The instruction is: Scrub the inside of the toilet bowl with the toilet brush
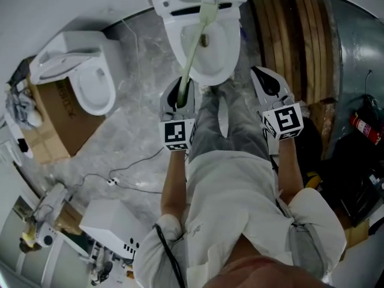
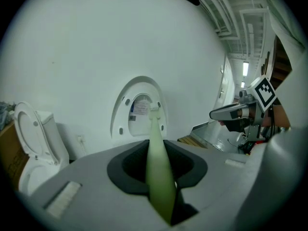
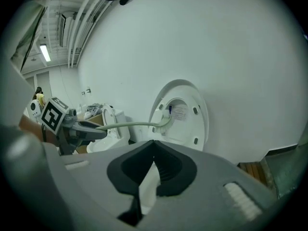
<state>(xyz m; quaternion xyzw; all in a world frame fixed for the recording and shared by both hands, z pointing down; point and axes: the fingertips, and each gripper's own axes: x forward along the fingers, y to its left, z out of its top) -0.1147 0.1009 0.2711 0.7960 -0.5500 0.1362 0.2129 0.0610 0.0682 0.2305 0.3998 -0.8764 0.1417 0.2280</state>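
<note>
pale green plastic is gripped by the left gripper (image 1: 179,93): its jaws are shut tight on the handle of the toilet brush (image 1: 194,48). the bristle end is up at the back of the toilet bowl (image 1: 227,62), close to the raised lid (image 2: 139,86), not yet down inside. to scrub well, the bristle end should be tipped down into the bowl and rubbed round its inner wall, with the handle gripped firmly. the right gripper (image 1: 267,80) is held just right of the bowl, jaws pressed together, nothing in them.

The left forearm (image 1: 173,182) and right forearm (image 1: 290,168) reach forward side by side. The left tool (image 1: 178,96) is clamped on the toilet brush (image 1: 193,48) handle. The right tool (image 1: 268,80) holds nothing, its jaws together.
</note>
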